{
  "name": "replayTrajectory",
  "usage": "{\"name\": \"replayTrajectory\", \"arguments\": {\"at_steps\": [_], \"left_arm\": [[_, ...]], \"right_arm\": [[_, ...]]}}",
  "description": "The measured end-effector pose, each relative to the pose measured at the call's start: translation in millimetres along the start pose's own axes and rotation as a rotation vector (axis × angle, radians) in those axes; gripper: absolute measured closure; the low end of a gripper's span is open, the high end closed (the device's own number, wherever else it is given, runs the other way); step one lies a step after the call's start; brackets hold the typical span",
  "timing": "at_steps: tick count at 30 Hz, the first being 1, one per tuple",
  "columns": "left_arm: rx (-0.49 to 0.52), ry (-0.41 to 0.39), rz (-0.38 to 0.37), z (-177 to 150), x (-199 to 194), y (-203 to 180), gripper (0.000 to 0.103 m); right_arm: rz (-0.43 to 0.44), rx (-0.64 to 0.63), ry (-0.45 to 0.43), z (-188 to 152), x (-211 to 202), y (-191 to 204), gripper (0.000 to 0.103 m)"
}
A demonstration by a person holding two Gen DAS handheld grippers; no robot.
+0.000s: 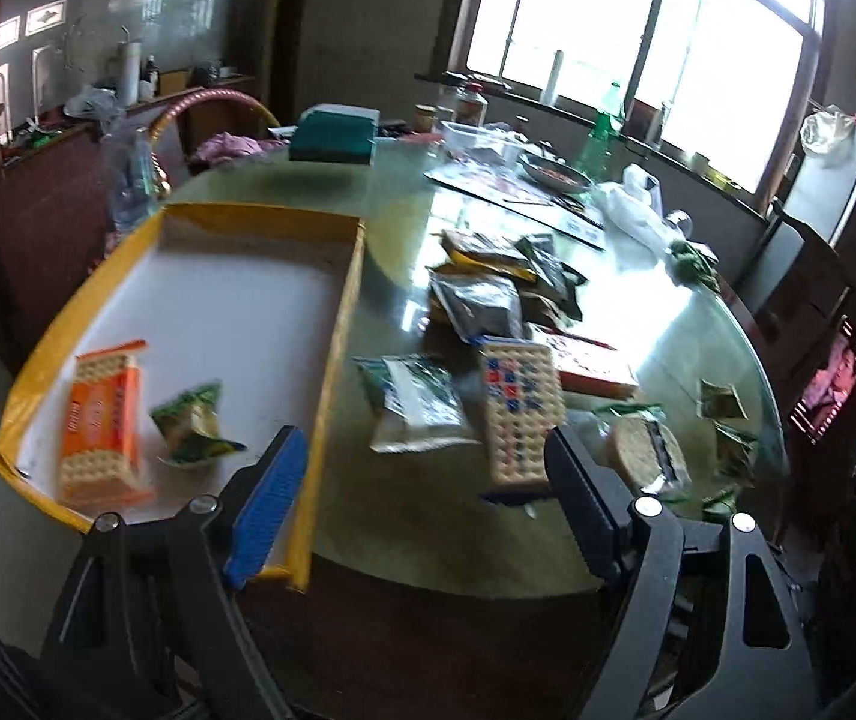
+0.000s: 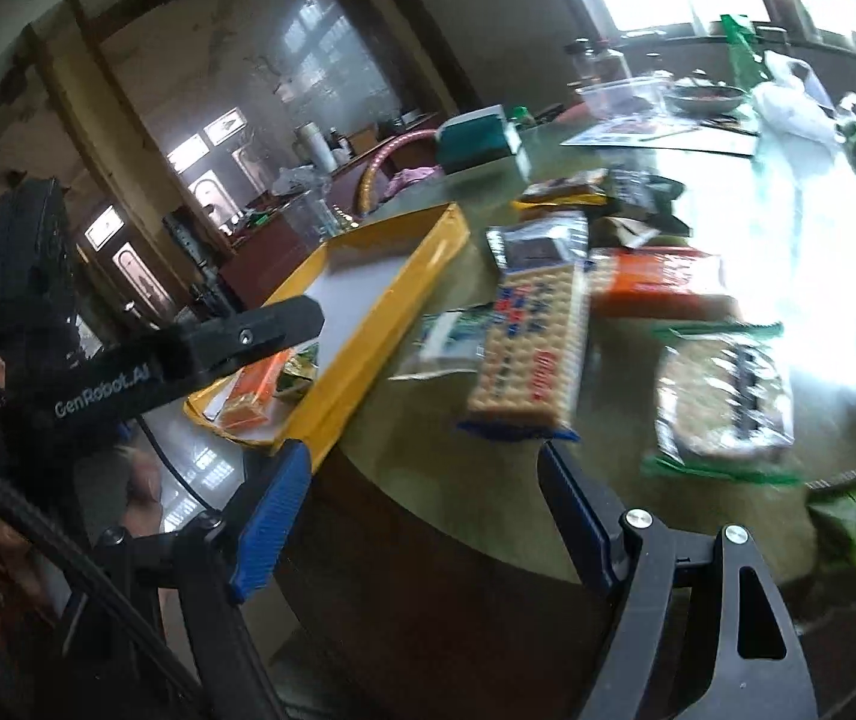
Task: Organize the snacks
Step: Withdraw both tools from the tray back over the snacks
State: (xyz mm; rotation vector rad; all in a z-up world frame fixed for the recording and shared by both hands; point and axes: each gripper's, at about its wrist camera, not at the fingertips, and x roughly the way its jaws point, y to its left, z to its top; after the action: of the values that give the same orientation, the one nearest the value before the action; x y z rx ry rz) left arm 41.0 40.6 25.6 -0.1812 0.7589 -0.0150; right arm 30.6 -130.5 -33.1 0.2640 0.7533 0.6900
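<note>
A yellow-rimmed tray [image 1: 332,324] lies on the round glass table [image 1: 416,516] and holds an orange cracker pack [image 1: 104,426] and a small green snack bag [image 1: 194,426]. A blue cracker pack [image 1: 518,414] lies on the table beside a pile of snack packets [image 1: 488,288]. My left gripper [image 1: 422,468] is open and empty above the table's near edge, between the tray and the blue pack. My right gripper [image 2: 428,486] is open and empty just short of the blue cracker pack [image 2: 530,348]. The tray [image 2: 392,300] and the left gripper's arm [image 2: 188,354] show at its left.
A green-edged cracker pack [image 2: 722,402] and an orange pack [image 2: 650,282] lie right of the blue one. A teal box [image 1: 332,135], a clear container [image 1: 476,138], a green bottle [image 1: 602,126] and a dish [image 1: 554,174] stand at the table's far side.
</note>
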Motion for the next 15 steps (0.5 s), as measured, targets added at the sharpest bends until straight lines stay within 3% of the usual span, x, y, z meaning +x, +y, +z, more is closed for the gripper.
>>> {"name": "replayTrajectory", "arguments": {"at_steps": [8,15], "left_arm": [[0.025,0.024,-0.011,-7,2,-14,0.022],[0.003,0.019,-0.024,-8,3,-11,0.021]], "right_arm": [[-0.104,0.073,-0.024,-7,-19,-31,0.025],[-0.258,0.147,0.002,-1,-19,-54,0.023]]}}
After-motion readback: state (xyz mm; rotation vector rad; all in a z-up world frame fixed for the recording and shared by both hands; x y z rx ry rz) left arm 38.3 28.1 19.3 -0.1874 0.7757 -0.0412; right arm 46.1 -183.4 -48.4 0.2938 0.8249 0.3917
